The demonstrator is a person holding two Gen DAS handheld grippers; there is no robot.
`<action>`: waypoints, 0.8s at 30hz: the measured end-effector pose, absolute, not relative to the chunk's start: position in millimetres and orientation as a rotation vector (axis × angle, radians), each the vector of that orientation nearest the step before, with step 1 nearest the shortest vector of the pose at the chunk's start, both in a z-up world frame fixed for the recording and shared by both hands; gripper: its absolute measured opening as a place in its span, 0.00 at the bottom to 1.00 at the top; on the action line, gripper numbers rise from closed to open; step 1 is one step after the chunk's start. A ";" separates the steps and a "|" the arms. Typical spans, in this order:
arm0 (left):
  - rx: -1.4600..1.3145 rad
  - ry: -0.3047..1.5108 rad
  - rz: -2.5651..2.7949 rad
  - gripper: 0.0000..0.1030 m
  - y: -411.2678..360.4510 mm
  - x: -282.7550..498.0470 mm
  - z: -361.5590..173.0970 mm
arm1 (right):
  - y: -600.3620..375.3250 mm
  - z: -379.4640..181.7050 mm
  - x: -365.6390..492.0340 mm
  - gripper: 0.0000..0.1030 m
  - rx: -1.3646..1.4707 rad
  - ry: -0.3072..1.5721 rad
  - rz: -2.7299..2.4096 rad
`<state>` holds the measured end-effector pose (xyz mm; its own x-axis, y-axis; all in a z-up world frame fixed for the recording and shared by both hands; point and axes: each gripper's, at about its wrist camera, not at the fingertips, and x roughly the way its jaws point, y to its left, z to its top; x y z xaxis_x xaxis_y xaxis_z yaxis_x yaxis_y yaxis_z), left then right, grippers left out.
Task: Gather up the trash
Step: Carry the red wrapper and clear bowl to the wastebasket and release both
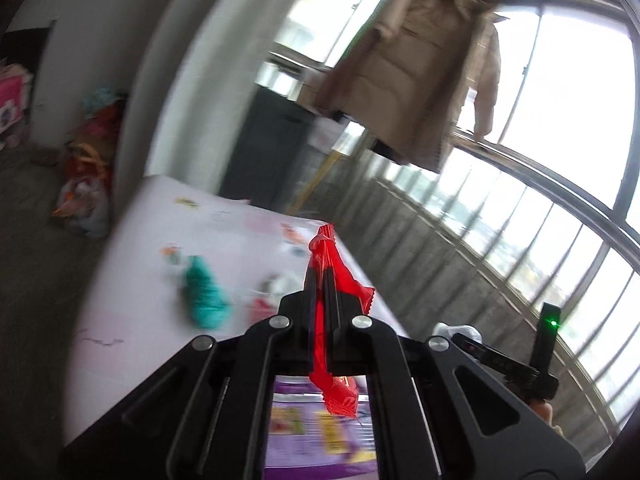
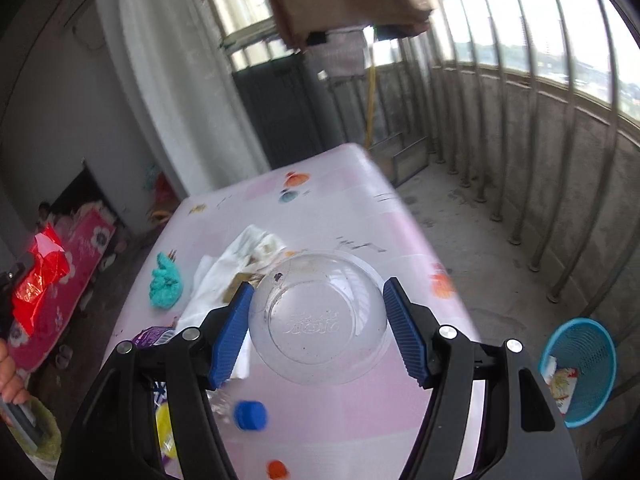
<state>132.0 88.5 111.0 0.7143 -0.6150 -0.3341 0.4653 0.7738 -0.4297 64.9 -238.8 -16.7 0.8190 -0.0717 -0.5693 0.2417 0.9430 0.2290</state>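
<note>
On my left gripper [image 1: 320,280] the jaws are shut tight on a red wrapper [image 1: 326,320]; it runs lengthwise between the two black fingers [image 1: 310,284], with its crinkled top poking out past the tips and its lower end hanging down behind them, above a purple packet [image 1: 320,432] on the table [image 1: 132,300]. From the right wrist view I see the same wrapper [image 2: 38,280] held up at the far left edge, off the table's side and well apart from everything on it. My right gripper [image 2: 316,320] has its jaws spread wide around a clear plastic bowl [image 2: 318,316], which sits upside down between the blue pads [image 2: 232,332]; the left pad looks to be against the bowl's side, the right one right at its rim, though I cannot tell how firmly they press. Just beyond the bowl lies crumpled white paper [image 2: 236,268], with a teal clump [image 2: 164,282] to its left, and a blue bottle cap [image 2: 250,415] lies on the table below the bowl, close to the left finger. A blue mesh basket [image 2: 580,368] stands on the floor to the right of the table, well apart from both grippers, with some scraps already in it.
</note>
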 end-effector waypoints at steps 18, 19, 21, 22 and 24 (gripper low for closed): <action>-0.013 0.768 -1.081 0.01 -285.2 99.4 82.3 | -445.1 -39.7 -136.1 0.63 0.729 0.357 -0.779; 0.011 0.781 -1.098 0.01 -304.3 96.6 77.0 | -455.4 -45.9 -143.3 0.63 0.754 0.352 -0.807; 0.055 0.828 -1.128 0.01 -345.1 90.0 64.5 | -476.3 -56.7 -153.1 0.63 0.806 0.344 -0.851; 0.072 0.853 -1.141 0.01 -364.5 87.4 57.1 | -487.2 -63.5 -156.7 0.63 0.835 0.339 -0.871; 0.106 0.914 -1.157 0.01 -402.8 82.6 36.8 | -506.4 -77.8 -161.7 0.63 0.886 0.338 -0.901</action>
